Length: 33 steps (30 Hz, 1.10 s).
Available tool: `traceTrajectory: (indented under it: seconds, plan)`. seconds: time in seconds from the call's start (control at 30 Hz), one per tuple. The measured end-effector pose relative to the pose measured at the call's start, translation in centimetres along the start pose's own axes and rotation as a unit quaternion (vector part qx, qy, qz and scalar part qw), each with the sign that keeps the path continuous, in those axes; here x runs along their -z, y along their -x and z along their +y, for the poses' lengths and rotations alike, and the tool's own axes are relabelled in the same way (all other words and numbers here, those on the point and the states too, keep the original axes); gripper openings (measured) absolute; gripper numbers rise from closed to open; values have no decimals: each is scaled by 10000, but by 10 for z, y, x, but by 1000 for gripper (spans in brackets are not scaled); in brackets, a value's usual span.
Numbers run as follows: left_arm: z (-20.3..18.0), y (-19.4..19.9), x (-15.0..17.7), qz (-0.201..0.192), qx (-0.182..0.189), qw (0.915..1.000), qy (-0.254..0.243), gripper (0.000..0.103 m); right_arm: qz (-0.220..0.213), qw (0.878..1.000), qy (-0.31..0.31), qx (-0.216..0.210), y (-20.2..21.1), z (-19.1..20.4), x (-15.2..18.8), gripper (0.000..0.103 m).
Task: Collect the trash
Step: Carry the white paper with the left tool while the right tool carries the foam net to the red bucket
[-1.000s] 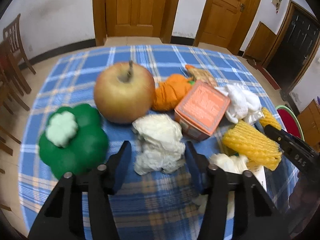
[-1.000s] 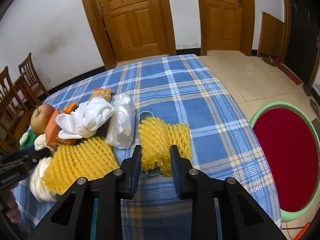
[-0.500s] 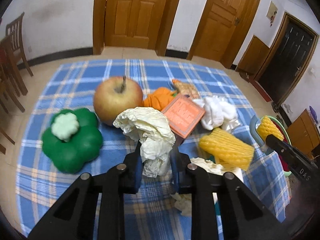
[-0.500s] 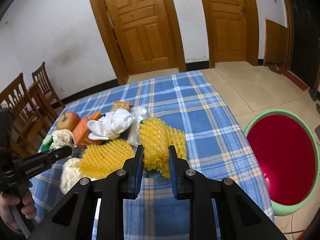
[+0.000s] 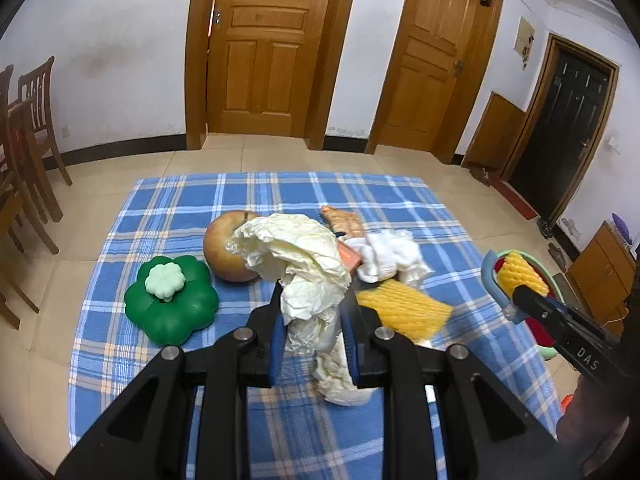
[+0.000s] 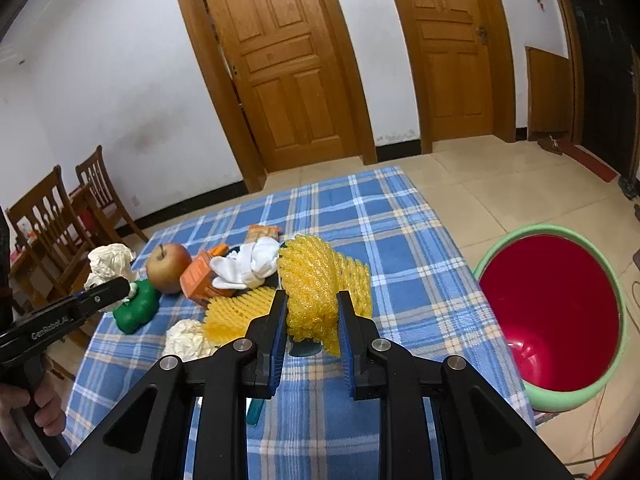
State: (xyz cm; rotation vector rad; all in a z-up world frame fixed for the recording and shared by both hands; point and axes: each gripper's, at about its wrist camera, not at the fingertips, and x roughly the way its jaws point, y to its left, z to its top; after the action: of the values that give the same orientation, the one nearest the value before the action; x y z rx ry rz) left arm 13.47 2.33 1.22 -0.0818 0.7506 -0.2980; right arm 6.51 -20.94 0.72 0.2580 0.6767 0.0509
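Note:
My left gripper (image 5: 312, 312) is shut on a crumpled white paper wad (image 5: 296, 256), held up above the blue plaid tablecloth (image 5: 172, 208). In the right wrist view that same wad (image 6: 110, 262) shows at the left. My right gripper (image 6: 312, 320) is shut on a yellow foam fruit net (image 6: 316, 280), also lifted off the cloth. The net (image 5: 520, 274) appears at the right edge of the left wrist view. A green-rimmed red bin (image 6: 552, 312) stands on the floor to the right of the table.
On the cloth lie an apple (image 5: 224, 246), a green flower-shaped toy (image 5: 172, 300), an orange carton (image 6: 202, 278), white cloth (image 5: 384, 256), a second yellow net (image 5: 404, 310), another paper wad (image 6: 188, 338) and a snack packet (image 5: 344, 220). Wooden chairs (image 5: 28, 128) stand at the left.
My left gripper closed on the paper wad and lifted it off the cloth. The right gripper rose with the yellow net and drew back, so the bin shows more fully.

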Motion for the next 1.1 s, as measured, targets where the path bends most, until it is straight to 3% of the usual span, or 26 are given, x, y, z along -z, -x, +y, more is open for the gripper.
traceTrajectory:
  seconds: [0.57,1.1]
  plan:
    - [-70,36,3,-256,324,9984,-397,24,-549,9983,-84,183,67,-23,-2,24]
    - [-175,7,7,-48,848,9925,-882,24,-892,9911,-563,816,124,-101,7,24]
